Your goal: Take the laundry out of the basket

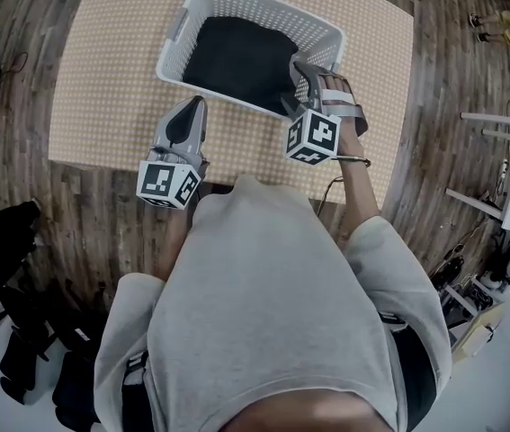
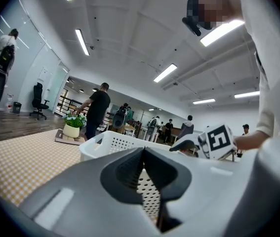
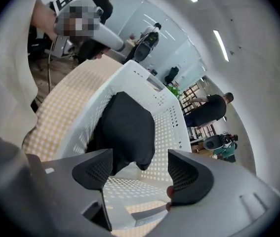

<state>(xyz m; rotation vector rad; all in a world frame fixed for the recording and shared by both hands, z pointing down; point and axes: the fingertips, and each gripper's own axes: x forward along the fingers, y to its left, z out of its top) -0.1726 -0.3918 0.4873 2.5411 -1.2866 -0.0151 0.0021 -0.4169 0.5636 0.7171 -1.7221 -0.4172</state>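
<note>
One dark garment (image 1: 237,57) lies in the basket (image 1: 263,9), just ahead of and below the right gripper (image 1: 308,72), its jaws parted and empty at the near rim; the left gripper (image 1: 197,106), closed on nothing, is farther off, outside.

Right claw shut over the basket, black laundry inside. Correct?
No. The right claw is open and empty, as the right gripper view shows. It is over the basket, with the black laundry inside.
</note>
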